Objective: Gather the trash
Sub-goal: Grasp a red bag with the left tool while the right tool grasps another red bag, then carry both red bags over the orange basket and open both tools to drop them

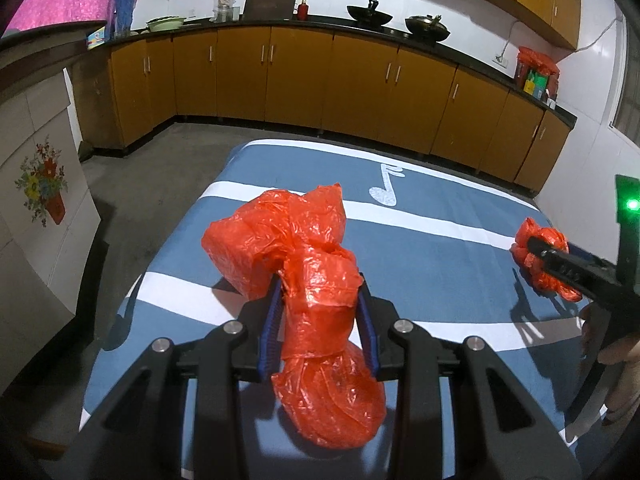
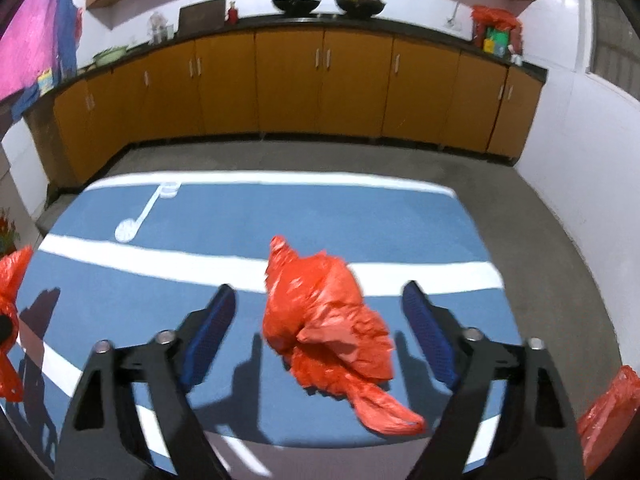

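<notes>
My left gripper (image 1: 320, 292) is shut on a large crumpled red plastic bag (image 1: 304, 280) and holds it over the blue striped mat (image 1: 420, 256). The bag's bulk spreads ahead of and below the blue pads (image 1: 272, 320). My right gripper (image 2: 320, 312) is open, its fingers on either side of a smaller red plastic bag (image 2: 320, 320) that lies on the mat (image 2: 280, 216). In the left wrist view the right gripper (image 1: 532, 244) is at the far right beside that small bag (image 1: 540, 264).
The mat lies on a grey floor (image 1: 160, 160) with a white musical note (image 1: 384, 184) printed on it. Orange kitchen cabinets (image 2: 320, 80) line the far walls. Another red bag (image 2: 608, 412) sits at the lower right edge. A white cabinet (image 1: 36, 184) stands at the left.
</notes>
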